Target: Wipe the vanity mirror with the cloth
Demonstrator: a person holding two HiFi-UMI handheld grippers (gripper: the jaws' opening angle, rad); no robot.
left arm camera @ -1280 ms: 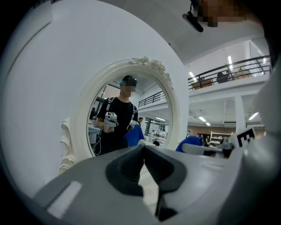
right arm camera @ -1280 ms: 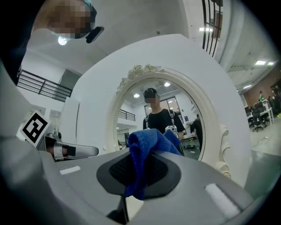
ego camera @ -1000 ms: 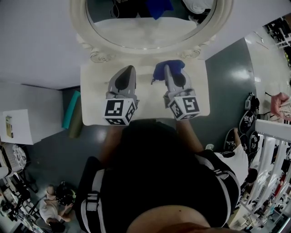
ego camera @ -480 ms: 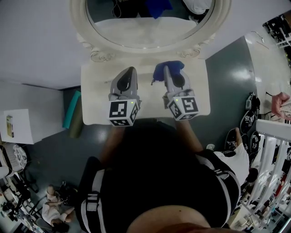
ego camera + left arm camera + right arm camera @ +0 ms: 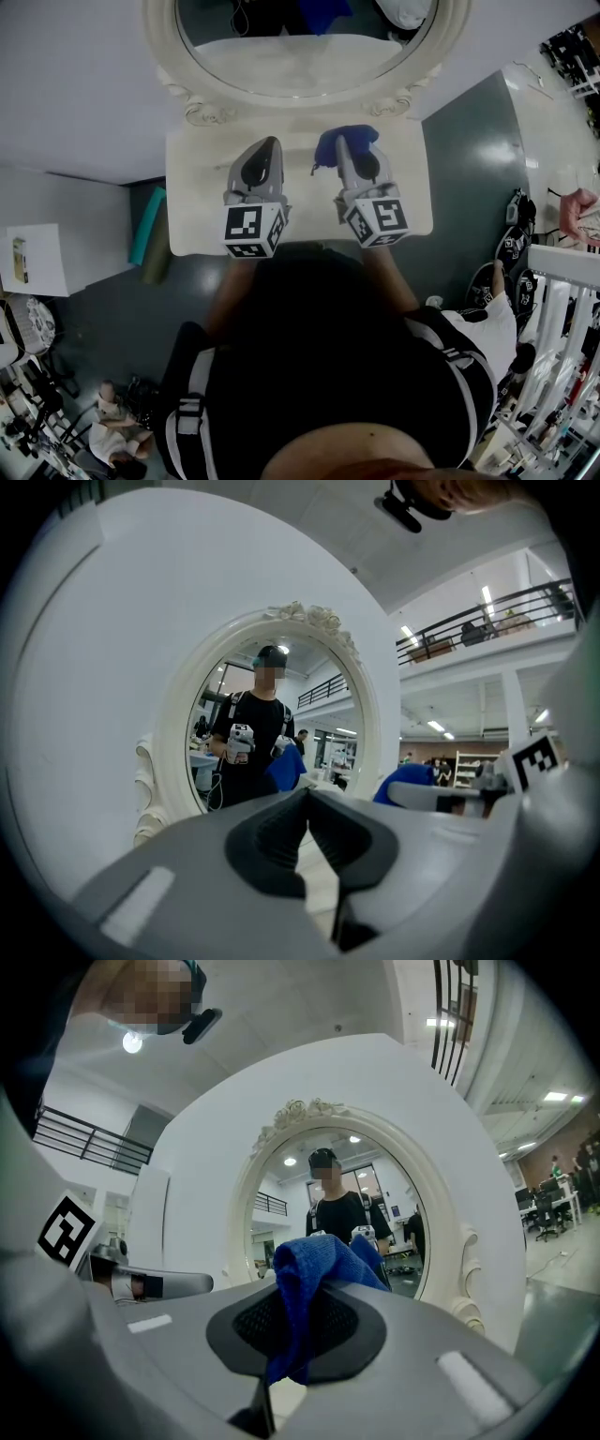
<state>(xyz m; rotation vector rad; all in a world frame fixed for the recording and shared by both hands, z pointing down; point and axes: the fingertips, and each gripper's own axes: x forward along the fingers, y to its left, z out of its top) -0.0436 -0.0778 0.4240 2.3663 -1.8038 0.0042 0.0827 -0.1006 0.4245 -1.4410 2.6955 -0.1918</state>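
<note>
Two grippers: left gripper (image 5: 268, 142) and right gripper (image 5: 343, 141) sit side by side over the white vanity top (image 5: 192, 211), tips toward the far mirror.
Head view, cloth: blue cloth (image 5: 354, 138) is bunched at the right gripper's tip, over the far right part of the top, near the frame's base.
Head view, mirror: oval vanity mirror (image 5: 300, 61) stands at the far edge in a white ornate frame (image 5: 199, 111), backed by a white wall. The cloth is apart from the glass.
Head view, person: person (image 5: 328, 356) in a dark top, one arm out to each gripper.
Left gripper view, jaws: pressed together at the tips, nothing between them.
Left gripper view, ahead: mirror is in front, slightly left. The glass reflects the person holding both grippers and the cloth.
Left gripper view, right side: right gripper's finger, with the blue cloth past it.
Right gripper view, jaws: pinching the cloth. A fold stands up above the pads and a tail hangs down between them.
Right gripper view, ahead: mirror is straight in front, beyond the cloth.
Right gripper view, left side: left gripper's finger and marker cube.
</note>
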